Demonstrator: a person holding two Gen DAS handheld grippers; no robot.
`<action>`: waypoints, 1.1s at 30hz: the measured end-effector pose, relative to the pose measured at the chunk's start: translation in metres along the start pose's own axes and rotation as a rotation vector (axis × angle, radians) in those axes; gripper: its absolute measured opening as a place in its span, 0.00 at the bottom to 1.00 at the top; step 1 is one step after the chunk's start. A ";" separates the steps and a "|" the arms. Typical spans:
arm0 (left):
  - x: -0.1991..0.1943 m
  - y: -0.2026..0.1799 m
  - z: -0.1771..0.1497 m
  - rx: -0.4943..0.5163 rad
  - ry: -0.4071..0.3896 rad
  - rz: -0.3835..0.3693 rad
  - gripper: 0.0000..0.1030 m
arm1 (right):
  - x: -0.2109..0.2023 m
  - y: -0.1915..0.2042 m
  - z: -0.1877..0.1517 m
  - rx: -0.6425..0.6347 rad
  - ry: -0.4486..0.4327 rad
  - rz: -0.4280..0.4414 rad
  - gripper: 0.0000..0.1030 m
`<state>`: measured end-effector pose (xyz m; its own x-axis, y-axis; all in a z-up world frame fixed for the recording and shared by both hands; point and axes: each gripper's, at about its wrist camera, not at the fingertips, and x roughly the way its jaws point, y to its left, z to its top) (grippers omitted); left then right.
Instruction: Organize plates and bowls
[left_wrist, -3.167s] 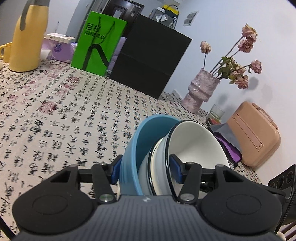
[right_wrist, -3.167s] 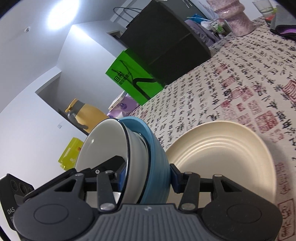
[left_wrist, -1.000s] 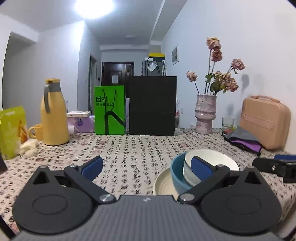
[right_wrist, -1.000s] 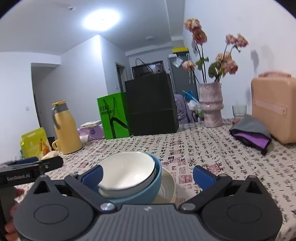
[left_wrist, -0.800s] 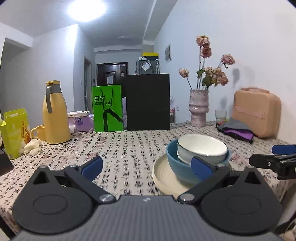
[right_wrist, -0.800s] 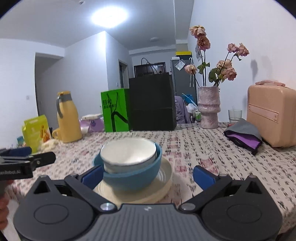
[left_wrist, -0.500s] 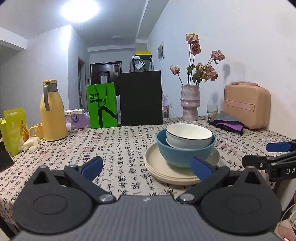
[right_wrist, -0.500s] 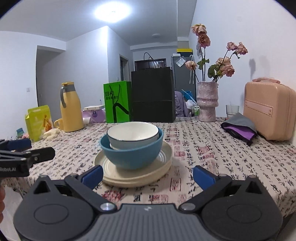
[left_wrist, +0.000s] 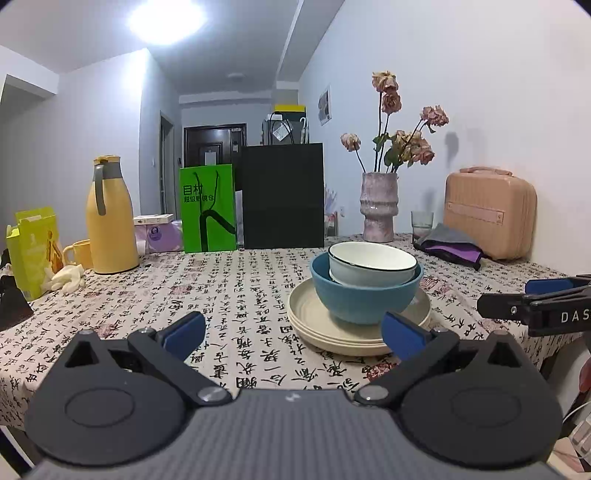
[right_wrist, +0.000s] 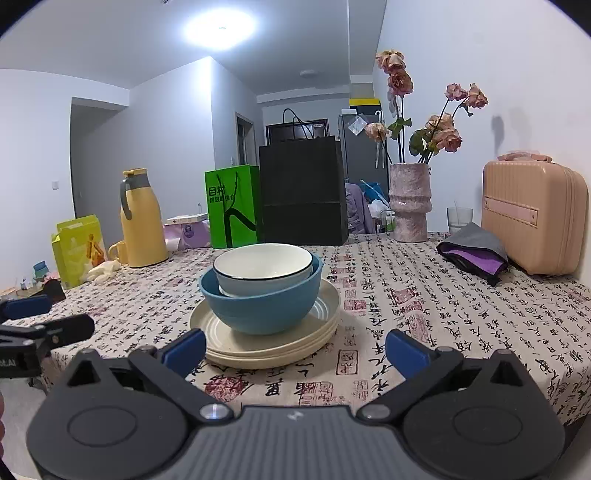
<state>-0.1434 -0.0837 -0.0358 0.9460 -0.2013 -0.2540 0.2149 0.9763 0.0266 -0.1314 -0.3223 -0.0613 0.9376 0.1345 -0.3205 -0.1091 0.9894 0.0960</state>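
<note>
While bowls (right_wrist: 260, 291) sit stacked, vase (right_wrist: 409, 201) behind, maybe touching wall.

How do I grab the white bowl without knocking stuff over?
Pinch the white bowl by its black-edged rim, coming down from above. It sits upright, nested in the blue bowl, so only its top edge sticks out; its sides are mostly hidden.
</note>
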 end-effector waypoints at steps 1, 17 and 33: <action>-0.001 0.000 0.000 -0.001 0.001 0.000 1.00 | 0.000 0.000 0.000 0.000 0.000 0.001 1.00; -0.009 0.004 -0.003 -0.009 -0.015 0.016 1.00 | 0.005 0.008 -0.002 -0.014 0.018 0.024 1.00; -0.010 0.005 -0.003 -0.007 -0.015 0.021 1.00 | 0.005 0.008 -0.001 -0.014 0.018 0.024 1.00</action>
<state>-0.1524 -0.0766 -0.0359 0.9539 -0.1820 -0.2388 0.1933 0.9808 0.0246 -0.1281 -0.3131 -0.0635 0.9286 0.1588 -0.3354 -0.1358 0.9865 0.0910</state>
